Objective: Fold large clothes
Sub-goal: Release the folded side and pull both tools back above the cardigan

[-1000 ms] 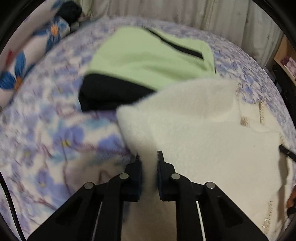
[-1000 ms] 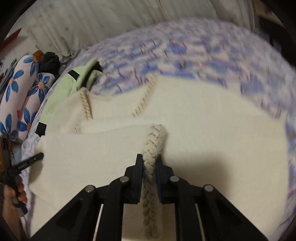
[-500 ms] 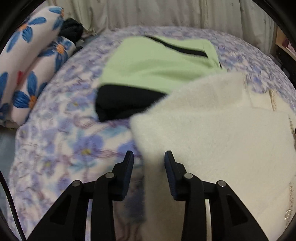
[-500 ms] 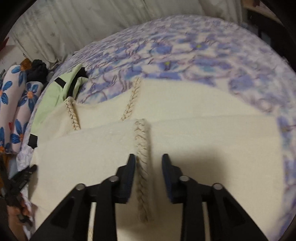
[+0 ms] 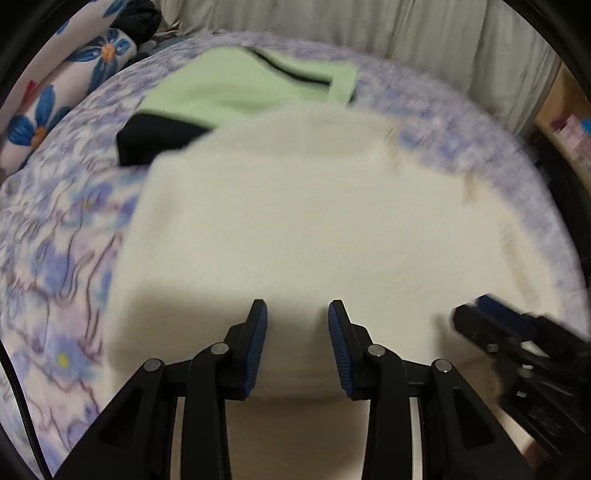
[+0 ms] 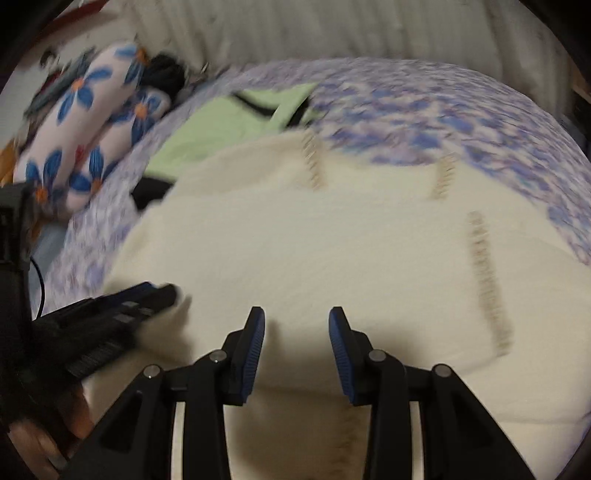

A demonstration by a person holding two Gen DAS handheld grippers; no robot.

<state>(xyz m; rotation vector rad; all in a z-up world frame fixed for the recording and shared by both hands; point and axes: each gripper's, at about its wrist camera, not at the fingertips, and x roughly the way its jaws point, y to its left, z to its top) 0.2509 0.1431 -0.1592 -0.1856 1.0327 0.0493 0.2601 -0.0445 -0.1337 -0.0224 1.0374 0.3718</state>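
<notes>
A large cream fleece garment (image 5: 314, 206) with braided trim lies folded on the bed; it also shows in the right wrist view (image 6: 332, 251). My left gripper (image 5: 297, 321) is open and empty just above the garment's near edge. My right gripper (image 6: 296, 326) is open and empty over the same near edge, to the right of the left one. The right gripper shows in the left wrist view (image 5: 480, 314), and the left gripper shows in the right wrist view (image 6: 155, 293). Both views are motion-blurred.
A light green and black garment (image 5: 243, 88) lies folded beyond the cream one. Blue-flowered pillows (image 6: 85, 122) sit at the far left. The bedsheet (image 5: 55, 229) is purple-flowered. A pale curtain (image 5: 406, 33) hangs behind the bed.
Both grippers let go of the cream garment, opened wide and pulled back toward its near edge. The two grippers now sit closer together.
</notes>
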